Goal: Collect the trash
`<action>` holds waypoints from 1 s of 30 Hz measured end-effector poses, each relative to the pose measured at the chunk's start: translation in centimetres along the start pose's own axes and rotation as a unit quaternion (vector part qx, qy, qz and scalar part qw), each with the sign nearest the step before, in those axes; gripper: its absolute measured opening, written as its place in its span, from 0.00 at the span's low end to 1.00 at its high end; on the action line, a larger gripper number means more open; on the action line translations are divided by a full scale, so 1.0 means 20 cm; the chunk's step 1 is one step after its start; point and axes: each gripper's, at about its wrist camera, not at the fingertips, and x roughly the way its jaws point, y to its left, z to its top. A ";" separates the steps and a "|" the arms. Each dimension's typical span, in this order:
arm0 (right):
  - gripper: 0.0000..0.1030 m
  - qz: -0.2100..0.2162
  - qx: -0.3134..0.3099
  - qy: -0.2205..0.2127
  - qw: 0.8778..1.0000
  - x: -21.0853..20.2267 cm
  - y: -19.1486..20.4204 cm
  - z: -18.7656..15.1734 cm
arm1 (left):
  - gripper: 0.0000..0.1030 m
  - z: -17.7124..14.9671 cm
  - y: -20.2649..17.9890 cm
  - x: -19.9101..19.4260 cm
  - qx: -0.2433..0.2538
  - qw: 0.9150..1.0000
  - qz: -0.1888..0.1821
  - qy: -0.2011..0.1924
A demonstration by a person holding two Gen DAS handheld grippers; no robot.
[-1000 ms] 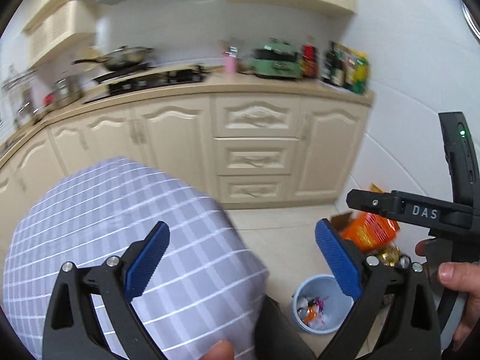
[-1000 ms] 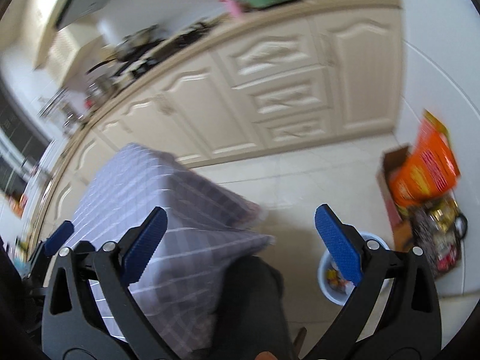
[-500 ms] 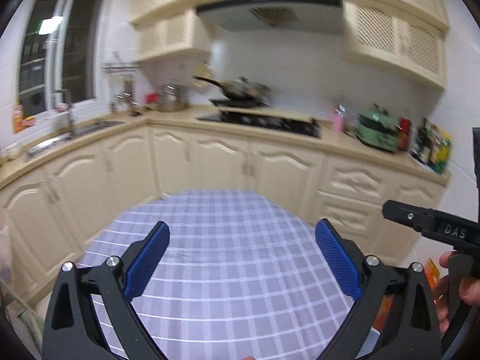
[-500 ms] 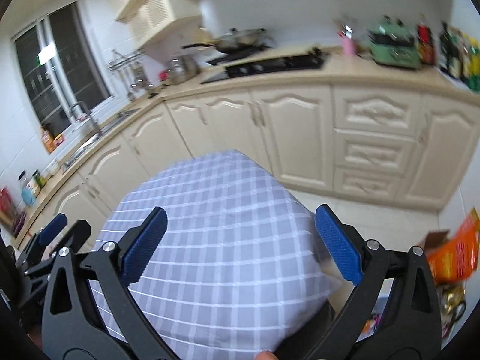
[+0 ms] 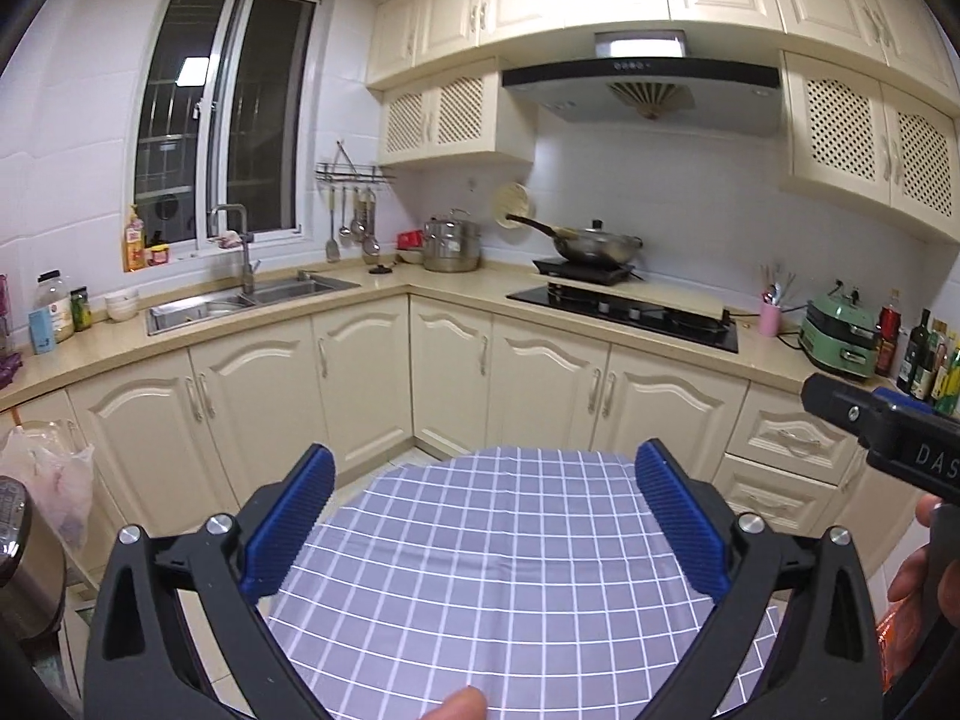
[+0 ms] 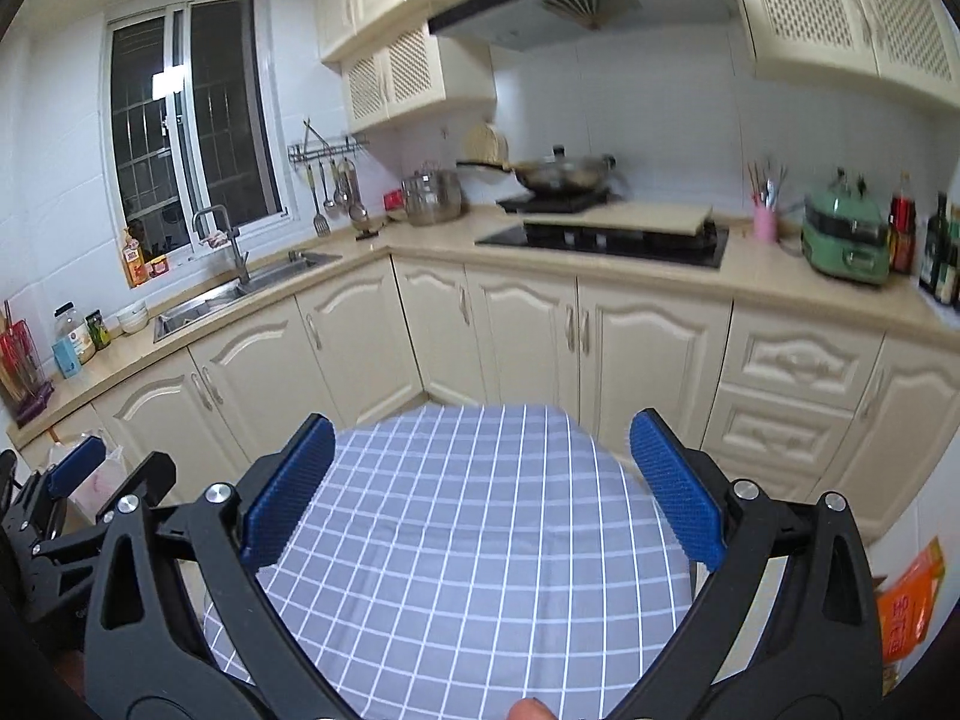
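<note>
My left gripper (image 5: 483,525) is open and empty, held level above a table with a purple checked cloth (image 5: 498,570). My right gripper (image 6: 480,489) is open and empty above the same cloth (image 6: 474,540). The right gripper's body shows at the right edge of the left wrist view (image 5: 888,438); the left gripper shows at the left edge of the right wrist view (image 6: 78,480). No trash lies on the visible cloth. An orange snack bag (image 6: 909,606) shows low at the right. The blue bin is out of view.
Cream kitchen cabinets (image 5: 360,372) run around the room, with a sink (image 5: 240,300), a hob with a wok (image 5: 594,246) and a green cooker (image 5: 840,336). A plastic bag (image 5: 48,474) hangs at the left beside a steel bin (image 5: 24,576).
Both grippers have tilted up from the floor and bin to face the counters and wall cabinets. The bin and most floor clutter have left view. Both stay open.
</note>
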 end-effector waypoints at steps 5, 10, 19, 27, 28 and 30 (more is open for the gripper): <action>0.94 -0.004 -0.019 -0.019 1.000 -0.02 0.09 0.02 | 0.96 0.05 0.04 -0.04 0.000 1.000 0.008 -0.010; 0.94 0.002 -0.026 -0.022 0.999 -0.02 0.14 0.03 | 0.96 0.08 0.09 -0.06 -0.007 1.000 0.016 -0.011; 0.94 0.012 -0.038 -0.033 0.999 -0.03 0.21 0.04 | 0.96 0.09 0.14 -0.09 -0.012 0.999 0.034 -0.023; 0.94 0.019 -0.038 -0.032 0.999 -0.02 0.23 0.04 | 0.96 0.10 0.16 -0.10 -0.020 0.998 0.042 -0.035; 0.94 0.019 -0.037 -0.032 0.999 -0.02 0.23 0.04 | 0.96 0.10 0.15 -0.10 -0.018 0.998 0.044 -0.036; 0.94 0.020 -0.035 -0.031 0.999 -0.01 0.23 0.04 | 0.96 0.10 0.15 -0.09 -0.019 0.998 0.044 -0.035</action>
